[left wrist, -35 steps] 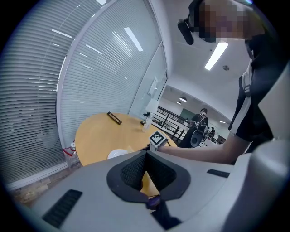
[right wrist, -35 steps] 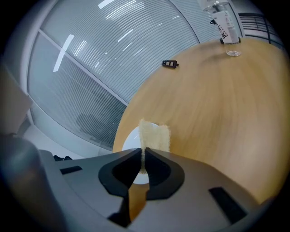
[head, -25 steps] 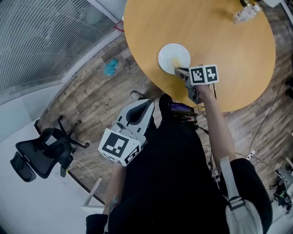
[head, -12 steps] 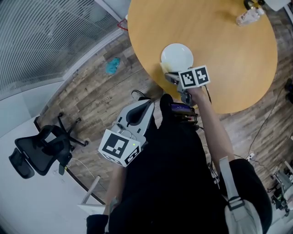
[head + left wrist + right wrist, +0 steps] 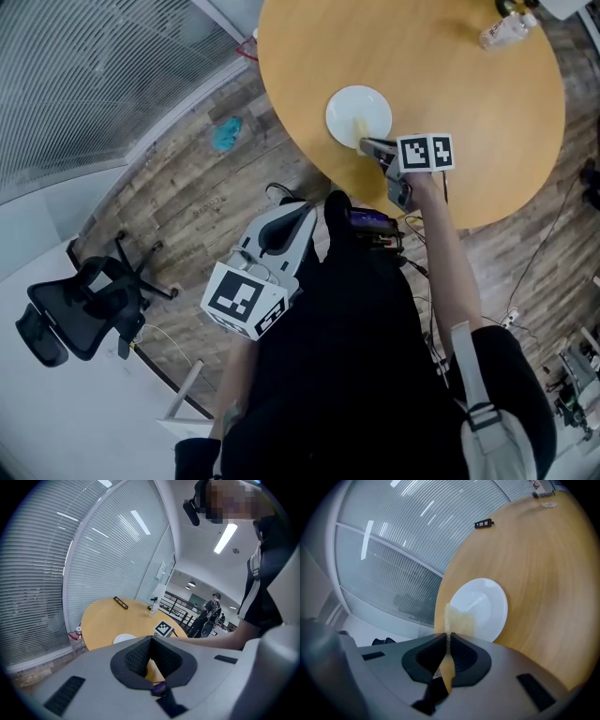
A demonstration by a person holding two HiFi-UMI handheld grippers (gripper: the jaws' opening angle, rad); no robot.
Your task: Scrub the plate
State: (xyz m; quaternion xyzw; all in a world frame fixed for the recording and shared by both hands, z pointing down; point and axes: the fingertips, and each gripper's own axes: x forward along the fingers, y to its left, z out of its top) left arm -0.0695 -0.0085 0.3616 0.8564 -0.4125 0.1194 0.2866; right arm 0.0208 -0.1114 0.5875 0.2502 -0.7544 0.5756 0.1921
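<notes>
A white plate sits on the round wooden table, near its edge closest to me. My right gripper is shut on a thin yellowish sponge, which lies on the plate's near part. In the right gripper view the sponge sticks out of the right gripper onto the plate. My left gripper hangs by my body, off the table, with its jaws together and nothing in them. The left gripper view shows the left gripper aimed at the table, with the plate beyond.
A clear bottle stands at the table's far side, and a small black item lies near its far edge. On the floor are a teal rag and a black office chair. Window blinds run along the left.
The right gripper slid the sponge left toward the plate's near edge, then back right onto the plate. The left gripper has stayed where it was.
</notes>
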